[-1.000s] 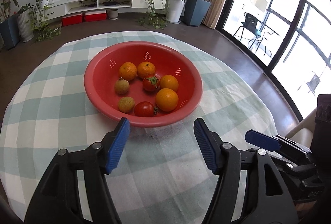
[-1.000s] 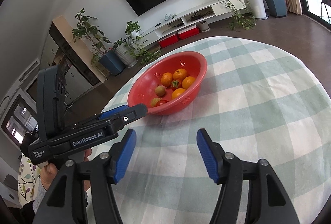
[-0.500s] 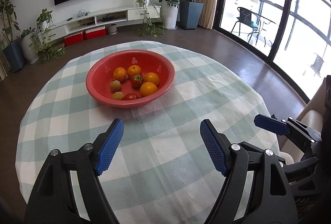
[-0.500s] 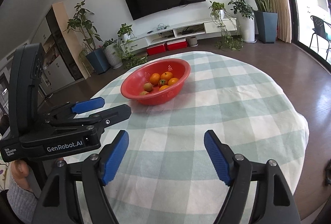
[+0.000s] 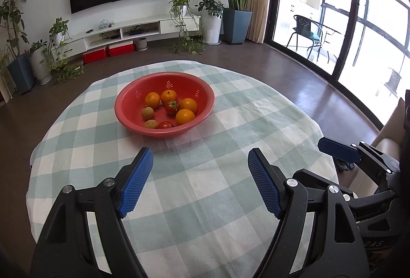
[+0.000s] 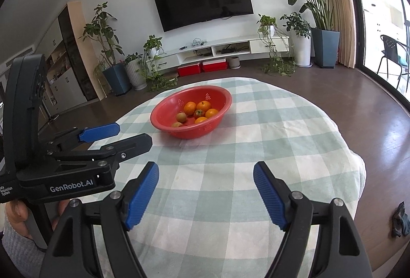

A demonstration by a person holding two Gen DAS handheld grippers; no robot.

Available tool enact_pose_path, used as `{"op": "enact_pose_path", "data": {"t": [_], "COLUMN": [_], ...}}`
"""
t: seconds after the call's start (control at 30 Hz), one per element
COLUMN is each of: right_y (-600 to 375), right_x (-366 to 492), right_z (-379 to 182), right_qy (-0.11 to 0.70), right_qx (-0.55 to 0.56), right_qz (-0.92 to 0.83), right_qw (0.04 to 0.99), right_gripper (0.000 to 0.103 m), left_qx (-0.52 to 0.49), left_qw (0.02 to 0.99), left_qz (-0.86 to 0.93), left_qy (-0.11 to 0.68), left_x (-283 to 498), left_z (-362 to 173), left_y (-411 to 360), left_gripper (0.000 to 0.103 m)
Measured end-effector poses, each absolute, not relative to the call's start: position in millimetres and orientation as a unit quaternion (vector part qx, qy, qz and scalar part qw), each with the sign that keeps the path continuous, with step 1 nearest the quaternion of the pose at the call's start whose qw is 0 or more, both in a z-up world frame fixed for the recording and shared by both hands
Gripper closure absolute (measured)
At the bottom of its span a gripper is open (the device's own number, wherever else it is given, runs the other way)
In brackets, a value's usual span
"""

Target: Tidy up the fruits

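Note:
A red bowl [image 5: 128,121] [image 6: 164,124] sits on the far half of a round checked table [image 5: 205,201]. It holds several oranges [image 5: 185,116], two red tomatoes [image 5: 171,107] and two small brown fruits [image 5: 147,113]. My left gripper [image 5: 200,162] is open and empty, well short of the bowl, above the cloth. My right gripper [image 6: 205,175] is open and empty, also back from the bowl. The left gripper also shows in the right wrist view [image 6: 100,133], to the left of the table.
The tablecloth [image 6: 256,149] hangs over the table edge all round. A beige seat [image 5: 387,147] stands at the right. A dark rag [image 6: 399,220] lies on the floor. Potted plants and a TV shelf line the far wall.
Both grippers have pulled back and risen away from the bowl, which now looks smaller and farther. Both stay open and empty.

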State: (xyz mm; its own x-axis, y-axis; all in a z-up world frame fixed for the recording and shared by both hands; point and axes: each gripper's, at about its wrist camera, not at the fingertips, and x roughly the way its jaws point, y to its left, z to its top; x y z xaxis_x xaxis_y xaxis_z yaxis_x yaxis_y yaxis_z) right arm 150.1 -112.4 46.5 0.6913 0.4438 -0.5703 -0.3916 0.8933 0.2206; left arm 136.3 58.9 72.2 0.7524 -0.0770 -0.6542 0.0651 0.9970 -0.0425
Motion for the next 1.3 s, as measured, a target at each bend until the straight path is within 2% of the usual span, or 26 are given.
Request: {"op": "enact_pose_path", "data": {"t": [0.63, 0.77, 1.3], "right_y": [-108.6, -108.3, -103.3], "right_x": [145.9, 144.9, 142.8], "right_z": [47.5, 47.7, 41.2], "right_qy": [0.319, 0.319, 0.325], "right_qx": [0.036, 0.035, 0.036], "right_qz": [0.227, 0.227, 0.232], "right_qw": [0.919, 0.919, 0.916], "right_gripper": [0.024, 0.024, 0.024], "left_qx": [-0.005, -0.007, -0.007], "left_qw": [0.938, 0.941, 0.943], "left_qz": [-0.034, -0.026, -0.006], "left_qy": [0.344, 0.337, 0.332], "left_x": [131.3, 129.5, 127.8], "left_z": [78.5, 81.1, 81.4], "left_y": [61.8, 63.2, 65.7], "left_gripper": [0.027, 0.017, 0.015]}}
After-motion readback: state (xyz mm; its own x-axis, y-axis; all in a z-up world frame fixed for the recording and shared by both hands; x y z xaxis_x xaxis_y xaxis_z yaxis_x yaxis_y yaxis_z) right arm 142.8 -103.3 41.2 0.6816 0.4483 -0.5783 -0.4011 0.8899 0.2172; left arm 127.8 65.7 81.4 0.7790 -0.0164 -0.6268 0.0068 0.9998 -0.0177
